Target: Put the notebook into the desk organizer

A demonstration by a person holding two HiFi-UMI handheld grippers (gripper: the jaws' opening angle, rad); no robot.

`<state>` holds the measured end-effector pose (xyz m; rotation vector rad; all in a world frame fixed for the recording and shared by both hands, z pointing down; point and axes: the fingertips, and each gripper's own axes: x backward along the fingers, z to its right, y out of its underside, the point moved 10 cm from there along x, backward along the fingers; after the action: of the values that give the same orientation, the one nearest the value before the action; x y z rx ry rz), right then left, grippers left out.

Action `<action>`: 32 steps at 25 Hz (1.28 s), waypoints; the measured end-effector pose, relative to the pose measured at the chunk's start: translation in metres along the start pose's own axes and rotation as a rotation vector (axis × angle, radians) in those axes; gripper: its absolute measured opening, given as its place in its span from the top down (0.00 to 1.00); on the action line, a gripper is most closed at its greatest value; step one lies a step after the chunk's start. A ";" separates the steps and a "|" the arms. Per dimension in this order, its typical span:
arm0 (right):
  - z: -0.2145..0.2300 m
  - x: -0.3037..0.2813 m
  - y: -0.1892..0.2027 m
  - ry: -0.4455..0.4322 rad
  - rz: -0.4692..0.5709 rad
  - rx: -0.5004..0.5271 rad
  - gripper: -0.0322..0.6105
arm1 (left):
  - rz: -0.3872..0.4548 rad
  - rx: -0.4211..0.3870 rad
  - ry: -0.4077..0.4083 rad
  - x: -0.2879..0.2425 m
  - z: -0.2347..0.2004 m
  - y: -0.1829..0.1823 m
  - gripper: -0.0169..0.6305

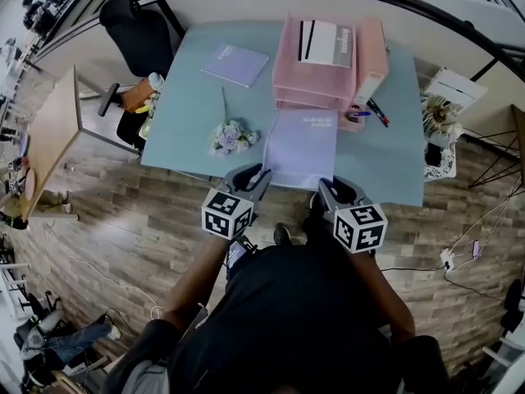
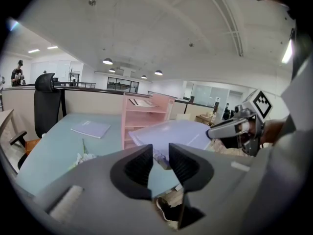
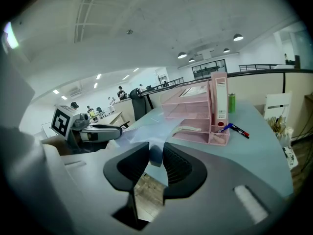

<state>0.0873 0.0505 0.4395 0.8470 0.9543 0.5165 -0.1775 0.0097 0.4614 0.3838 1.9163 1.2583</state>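
A lavender notebook (image 1: 302, 144) lies over the near edge of the pale blue table (image 1: 189, 113), its near end raised. My left gripper (image 1: 256, 176) is shut on its near left corner, and that corner shows between the jaws in the left gripper view (image 2: 160, 156). At the near right corner my right gripper (image 1: 329, 189) pinches the notebook's edge (image 3: 155, 156). The pink desk organizer (image 1: 316, 66) stands at the back of the table beyond the notebook, with empty shelves facing me (image 2: 143, 117) (image 3: 191, 110).
A second lavender notebook (image 1: 235, 64) lies at the back left. A small bunch of flowers (image 1: 232, 136) rests left of the held notebook. Pens (image 1: 373, 112) lie by the organizer's right foot. A black chair (image 1: 139, 31) stands at the left, and a white crate (image 1: 443, 130) at the right.
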 end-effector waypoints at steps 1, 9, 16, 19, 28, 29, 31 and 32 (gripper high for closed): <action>0.001 -0.001 0.002 0.000 0.000 -0.001 0.81 | -0.002 0.001 0.000 -0.002 0.000 0.001 0.73; 0.010 -0.013 0.010 0.019 0.025 0.049 0.81 | -0.011 0.005 -0.025 -0.020 -0.004 0.009 0.74; 0.015 -0.023 0.024 0.012 0.091 0.112 0.81 | -0.018 0.031 -0.055 -0.032 -0.011 0.024 0.75; 0.017 -0.025 0.029 0.003 0.133 0.131 0.81 | -0.001 0.025 -0.068 -0.036 -0.011 0.023 0.76; 0.027 -0.037 0.053 -0.018 0.203 0.165 0.81 | 0.010 0.055 -0.097 -0.047 -0.017 0.035 0.77; 0.028 -0.038 0.055 -0.020 0.208 0.164 0.81 | 0.011 0.065 -0.102 -0.048 -0.020 0.039 0.78; 0.025 -0.043 0.059 -0.039 0.209 0.180 0.81 | 0.030 0.083 -0.092 -0.050 -0.023 0.042 0.78; 0.020 -0.047 0.061 -0.059 0.200 0.216 0.81 | 0.052 0.081 -0.059 -0.051 -0.020 0.040 0.85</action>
<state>0.0800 0.0449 0.5189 1.1548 0.8861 0.5632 -0.1664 -0.0163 0.5230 0.5108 1.9223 1.1919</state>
